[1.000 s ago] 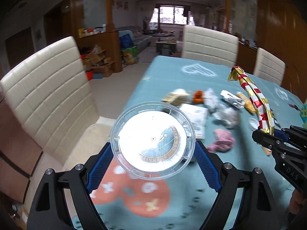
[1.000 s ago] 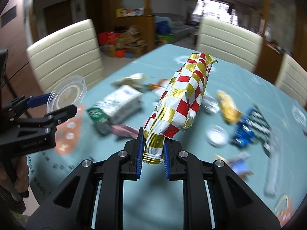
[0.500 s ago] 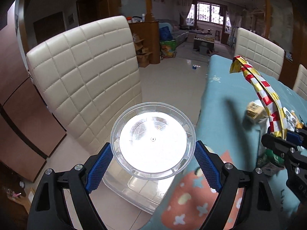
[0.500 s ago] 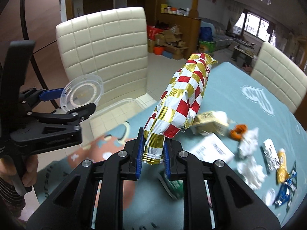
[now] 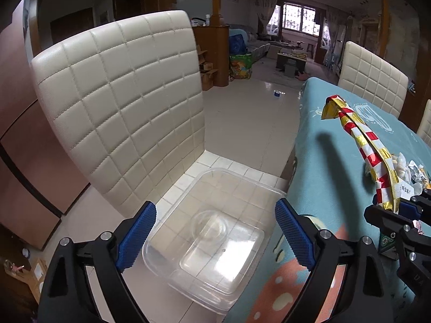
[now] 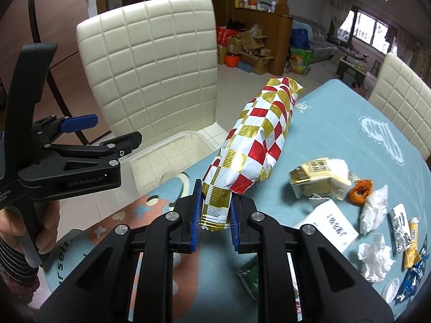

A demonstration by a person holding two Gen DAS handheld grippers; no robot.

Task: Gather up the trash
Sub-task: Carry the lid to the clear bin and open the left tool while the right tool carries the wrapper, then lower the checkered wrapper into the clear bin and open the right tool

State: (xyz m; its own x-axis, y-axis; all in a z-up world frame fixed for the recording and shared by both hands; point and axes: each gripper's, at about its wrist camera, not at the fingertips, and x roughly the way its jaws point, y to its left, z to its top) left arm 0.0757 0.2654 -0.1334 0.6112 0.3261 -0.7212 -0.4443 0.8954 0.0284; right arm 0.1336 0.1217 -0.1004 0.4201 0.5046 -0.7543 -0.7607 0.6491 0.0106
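Barely visible clear lid (image 5: 212,227) in bin (image 5: 172,216)

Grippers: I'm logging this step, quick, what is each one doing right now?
Left gripper: open, nothing between its jaws; the clear lid lies in the plastic bin below.
Right gripper: shut on the checkered wrapper.

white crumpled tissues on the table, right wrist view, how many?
2, possibly more out of frame. One crumpled tissue lies beside the orange snack piece; the other tissue lies nearer the camera, left of the foil sachets.
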